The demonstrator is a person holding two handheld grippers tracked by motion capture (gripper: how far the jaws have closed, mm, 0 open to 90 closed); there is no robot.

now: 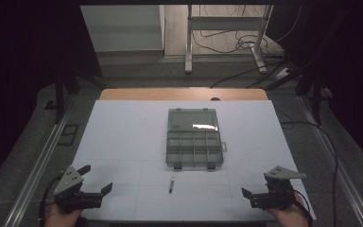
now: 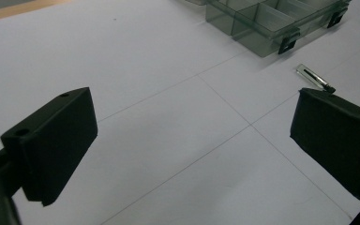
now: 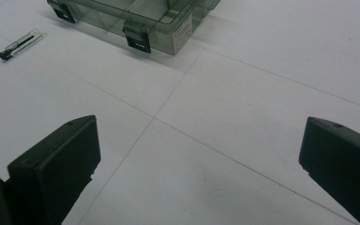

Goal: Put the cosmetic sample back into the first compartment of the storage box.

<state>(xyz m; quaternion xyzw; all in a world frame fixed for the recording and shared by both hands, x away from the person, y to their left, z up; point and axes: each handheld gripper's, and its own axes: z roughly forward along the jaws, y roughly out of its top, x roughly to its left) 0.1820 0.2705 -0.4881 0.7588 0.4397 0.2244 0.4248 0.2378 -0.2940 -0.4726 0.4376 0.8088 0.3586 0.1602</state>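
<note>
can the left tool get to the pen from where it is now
Probably yes: the left tool is open, holds nothing, and only bare white mat lies between it and the pen, which sits apart from the box.

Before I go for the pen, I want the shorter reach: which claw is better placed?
Left, narrowly. The left claw stands open slightly nearer the pen than the open right claw.

— On the table (image 1: 123, 137)?
— Box (image 1: 194, 144) at centre, lid behind compartments; pen (image 1: 171, 184) just before it.
— And nearer?
— Left gripper (image 1: 96, 178) at near left, right gripper (image 1: 254, 187) at near right
</note>
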